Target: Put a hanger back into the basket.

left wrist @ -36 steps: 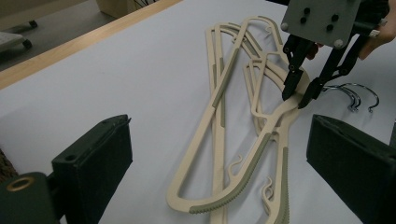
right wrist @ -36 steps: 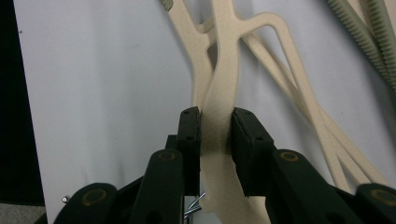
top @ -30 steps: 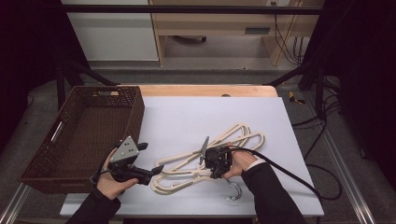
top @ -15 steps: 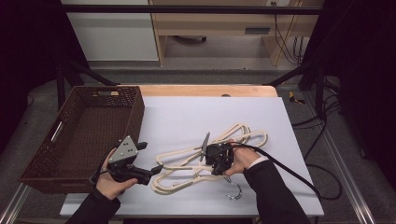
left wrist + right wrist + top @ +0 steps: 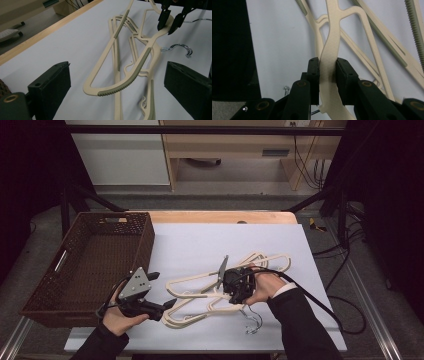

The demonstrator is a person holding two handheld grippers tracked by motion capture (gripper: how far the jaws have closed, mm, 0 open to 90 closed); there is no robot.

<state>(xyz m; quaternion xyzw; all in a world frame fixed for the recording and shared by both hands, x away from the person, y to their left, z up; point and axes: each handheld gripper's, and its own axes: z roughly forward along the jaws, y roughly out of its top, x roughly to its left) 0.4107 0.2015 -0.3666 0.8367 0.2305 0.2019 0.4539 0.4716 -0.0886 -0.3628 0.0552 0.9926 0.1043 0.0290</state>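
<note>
Several cream plastic hangers (image 5: 200, 292) with grey-green grip strips lie tangled on the white table (image 5: 200, 245). My right gripper (image 5: 232, 292) is shut on the neck of one cream hanger (image 5: 334, 32), its pads (image 5: 342, 72) pressing both sides, and holds that hanger tilted up off the pile. In the left gripper view the right gripper (image 5: 169, 23) bites the hanger neck from above. My left gripper (image 5: 161, 290) stands wide open near the pile's left end, and the raised hanger's shoulder (image 5: 120, 82) hangs ahead between its pads (image 5: 51, 87) without touching them.
A brown wicker basket (image 5: 65, 265) stands at the table's left. Chrome hanger hooks (image 5: 252, 322) lie near the front edge below my right hand. A wooden strip (image 5: 220, 216) borders the far edge. The right gripper's black cable (image 5: 320, 305) trails off to the right.
My right gripper has risen a little with the hanger in it, lifting that hanger off the pile. The left gripper has stayed in place, still open.
</note>
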